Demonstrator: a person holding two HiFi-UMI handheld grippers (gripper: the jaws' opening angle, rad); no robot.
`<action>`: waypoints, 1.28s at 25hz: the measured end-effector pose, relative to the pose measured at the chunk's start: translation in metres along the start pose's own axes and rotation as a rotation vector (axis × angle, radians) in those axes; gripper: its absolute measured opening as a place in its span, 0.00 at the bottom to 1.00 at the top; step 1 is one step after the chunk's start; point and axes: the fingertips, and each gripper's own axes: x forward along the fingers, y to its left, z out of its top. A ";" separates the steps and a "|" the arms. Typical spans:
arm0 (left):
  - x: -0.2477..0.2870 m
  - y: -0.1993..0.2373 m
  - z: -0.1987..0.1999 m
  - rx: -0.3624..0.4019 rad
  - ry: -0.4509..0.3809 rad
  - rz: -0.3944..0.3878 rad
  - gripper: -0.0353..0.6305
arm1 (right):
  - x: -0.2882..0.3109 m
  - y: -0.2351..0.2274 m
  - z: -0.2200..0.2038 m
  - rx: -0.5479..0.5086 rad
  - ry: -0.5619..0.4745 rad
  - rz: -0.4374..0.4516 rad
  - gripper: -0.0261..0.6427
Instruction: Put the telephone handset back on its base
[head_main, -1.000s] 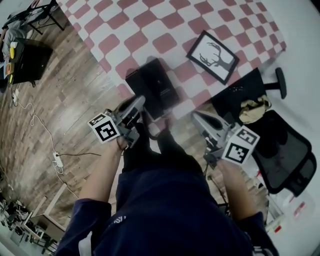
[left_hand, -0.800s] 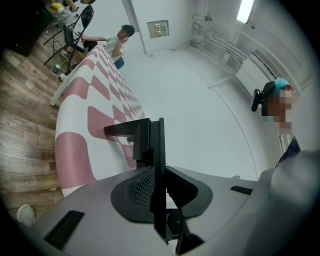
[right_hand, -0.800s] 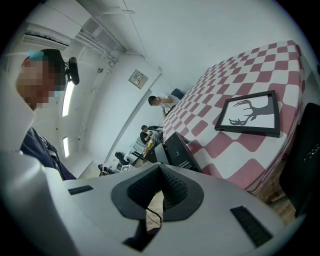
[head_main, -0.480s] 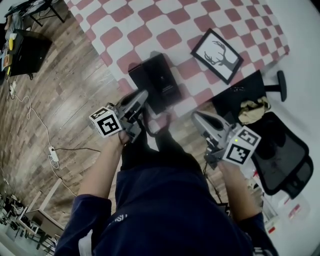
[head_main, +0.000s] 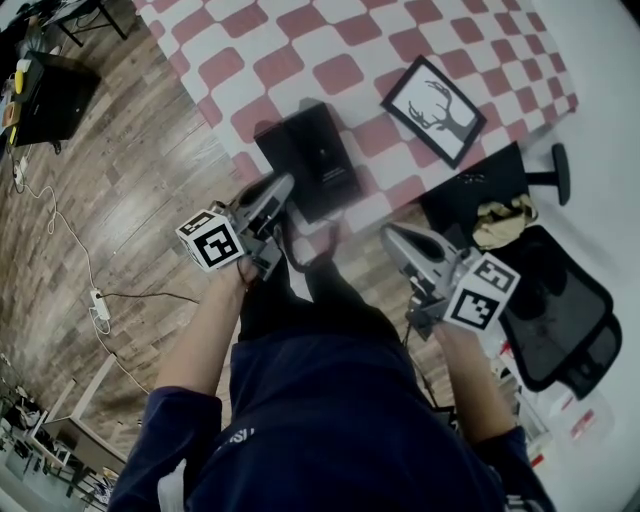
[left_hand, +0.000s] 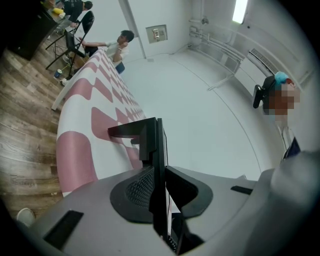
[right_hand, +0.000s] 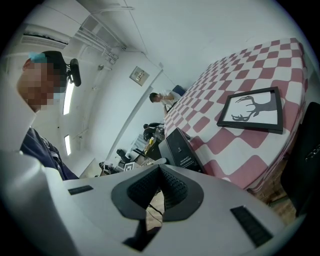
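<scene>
A black boxy telephone base (head_main: 310, 163) stands on the checked tablecloth near the table's front edge, also seen as the base (right_hand: 181, 149) in the right gripper view. My left gripper (head_main: 282, 190) hovers just in front of it, at the table edge. In the left gripper view that gripper (left_hand: 161, 175) is shut on a flat black handset (left_hand: 151, 145), seen edge on and sticking up past the pads. A dark cord (head_main: 300, 262) hangs below it. My right gripper (head_main: 390, 236) is lower right, off the table, its jaws shut and empty (right_hand: 160, 170).
A black-framed deer picture (head_main: 432, 108) lies on the red-and-white tablecloth (head_main: 300, 45) to the right of the base. A black office chair (head_main: 560, 300) with a tan crumpled thing (head_main: 505, 215) stands at right. Cables (head_main: 95, 290) run over the wooden floor. A person (left_hand: 121, 42) sits at the table's far end.
Hardly anything: the head view has drifted a little, and the left gripper with the handset stands slightly closer to the table edge. The right gripper has not moved.
</scene>
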 end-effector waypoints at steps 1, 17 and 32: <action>0.000 0.000 0.000 0.009 -0.002 0.004 0.19 | 0.000 0.000 0.000 0.000 0.002 0.000 0.06; -0.019 -0.002 -0.005 0.067 0.087 0.077 0.33 | 0.017 0.016 0.010 0.011 -0.040 0.024 0.06; -0.050 -0.069 0.071 0.313 0.170 -0.058 0.14 | 0.036 0.060 0.054 -0.027 -0.204 0.007 0.06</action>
